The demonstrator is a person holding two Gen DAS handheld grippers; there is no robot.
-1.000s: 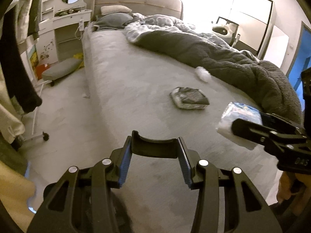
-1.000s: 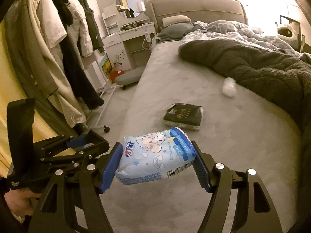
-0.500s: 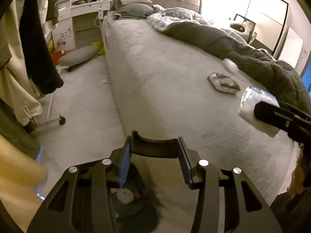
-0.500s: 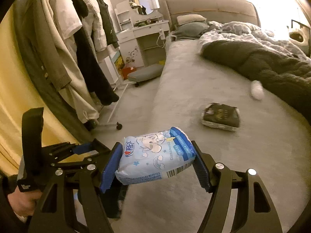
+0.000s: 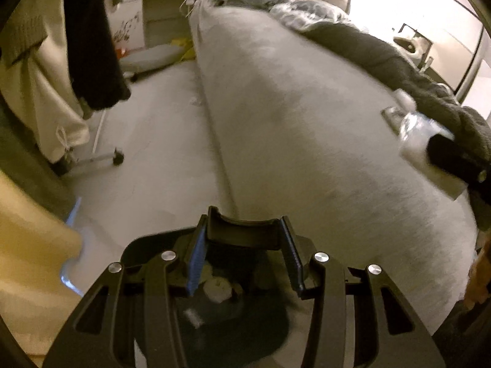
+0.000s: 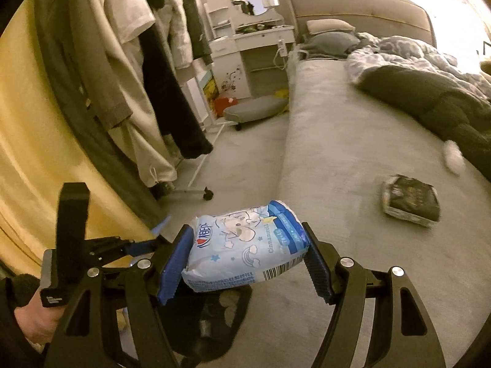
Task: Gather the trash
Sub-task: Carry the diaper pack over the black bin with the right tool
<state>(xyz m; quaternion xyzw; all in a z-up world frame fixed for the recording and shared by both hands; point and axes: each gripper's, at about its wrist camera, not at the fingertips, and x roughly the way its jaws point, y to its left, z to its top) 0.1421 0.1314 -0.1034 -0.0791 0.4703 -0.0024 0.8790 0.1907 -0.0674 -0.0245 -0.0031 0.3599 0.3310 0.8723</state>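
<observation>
Two grippers up: my right gripper [image 6: 245,257] clamps a blue tissue pack [image 6: 245,248] above the black bin [image 6: 214,322]. My left gripper [image 5: 244,242] grips that bin's rim.

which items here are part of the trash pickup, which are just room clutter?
Job:
- blue tissue pack, clamped in right tool
- black bin under left tool, trash inside
- dark packet on bed
- white wad on bed

Clutter:
- hanging clothes
- dark blanket
- vanity
</observation>
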